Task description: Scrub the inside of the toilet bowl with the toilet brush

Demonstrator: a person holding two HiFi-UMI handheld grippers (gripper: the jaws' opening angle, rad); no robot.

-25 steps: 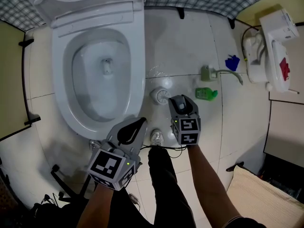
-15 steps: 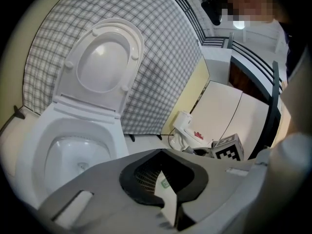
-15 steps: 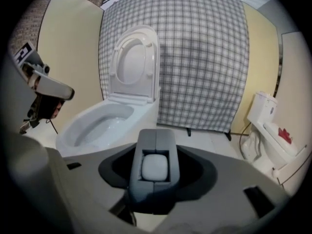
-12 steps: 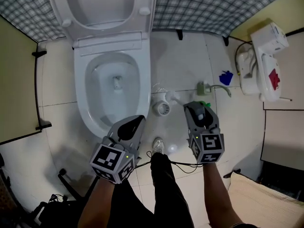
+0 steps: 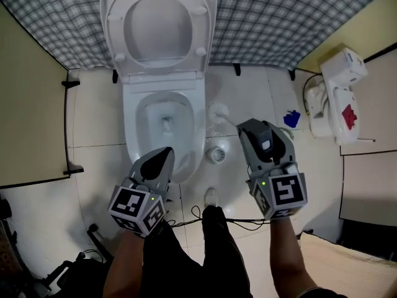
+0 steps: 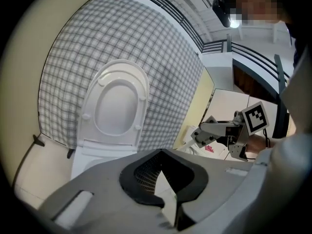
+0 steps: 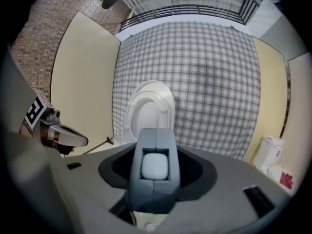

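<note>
Beside the right gripper (image 5: 246,129), the toilet brush (image 5: 217,112) is clamped clear of its holder (image 5: 215,155) for scrubbing; the left gripper (image 5: 165,156) is closed, empty.

Toilet bowl (image 5: 132,126) mouth seemingly open, lid (image 5: 160,27) upright

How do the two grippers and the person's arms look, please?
The left gripper and right gripper are grey plastic shells with black inner parts. Each carries a cube with black-and-white square markers and a small green light. A thin black cable runs near them. The forearms are bare, without sleeves; the trousers are dark.
</note>
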